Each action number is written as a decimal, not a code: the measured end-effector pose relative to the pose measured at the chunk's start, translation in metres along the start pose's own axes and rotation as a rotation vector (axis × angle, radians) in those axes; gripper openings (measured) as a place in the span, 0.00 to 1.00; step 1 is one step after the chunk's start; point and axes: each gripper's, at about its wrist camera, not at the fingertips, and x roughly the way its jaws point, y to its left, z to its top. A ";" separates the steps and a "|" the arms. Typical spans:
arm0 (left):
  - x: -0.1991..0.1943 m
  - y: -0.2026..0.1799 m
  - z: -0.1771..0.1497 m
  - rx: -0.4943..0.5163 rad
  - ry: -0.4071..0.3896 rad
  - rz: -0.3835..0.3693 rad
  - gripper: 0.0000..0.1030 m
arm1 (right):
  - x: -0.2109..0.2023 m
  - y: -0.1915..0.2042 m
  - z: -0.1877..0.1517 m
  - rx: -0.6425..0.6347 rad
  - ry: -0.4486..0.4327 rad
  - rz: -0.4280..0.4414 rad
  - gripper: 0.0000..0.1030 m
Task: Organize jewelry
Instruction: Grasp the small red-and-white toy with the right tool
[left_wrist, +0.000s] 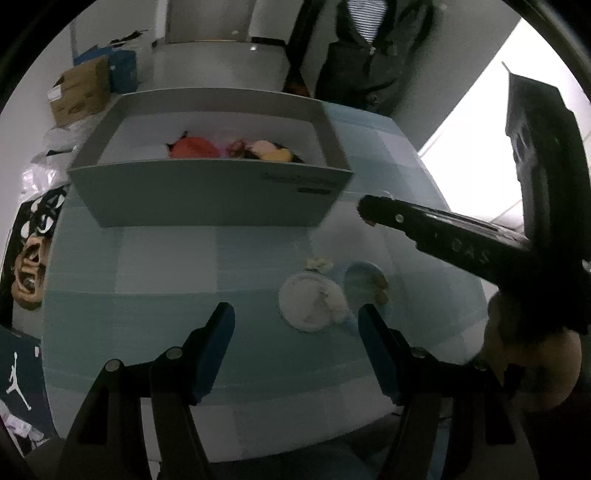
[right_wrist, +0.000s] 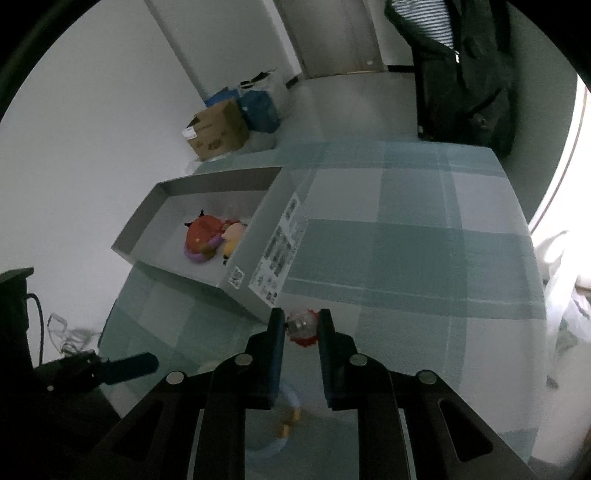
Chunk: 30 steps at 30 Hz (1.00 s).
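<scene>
A grey open box (left_wrist: 207, 195) stands on the checked cloth, also in the right wrist view (right_wrist: 273, 236). It holds colourful trinkets (left_wrist: 236, 147), also seen in the right wrist view (right_wrist: 214, 236). My right gripper (right_wrist: 301, 326) is shut on a small red-and-clear trinket (right_wrist: 303, 328), held above the cloth just off the box's near corner. It shows in the left wrist view (left_wrist: 369, 212) as a dark arm. My left gripper (left_wrist: 295, 328) is open and empty above the cloth. A white bangle (left_wrist: 308, 304) and a pale blue bangle (left_wrist: 364, 282) lie just ahead of it.
The table (right_wrist: 406, 240) has a teal checked cloth. Cardboard and blue boxes (right_wrist: 229, 125) stand on the floor by the wall. A dark coat (right_wrist: 461, 74) hangs beyond the far edge. A shoe box (left_wrist: 18, 376) and bags lie at the left.
</scene>
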 end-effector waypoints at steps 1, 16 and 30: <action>0.000 -0.002 0.000 0.006 -0.002 -0.007 0.63 | -0.001 -0.001 0.000 0.006 -0.001 0.002 0.16; 0.024 -0.034 0.009 0.134 0.020 0.085 0.41 | -0.023 -0.019 0.002 0.059 -0.048 0.019 0.16; 0.027 -0.038 0.009 0.174 0.025 0.125 0.10 | -0.034 -0.023 0.004 0.075 -0.071 0.046 0.16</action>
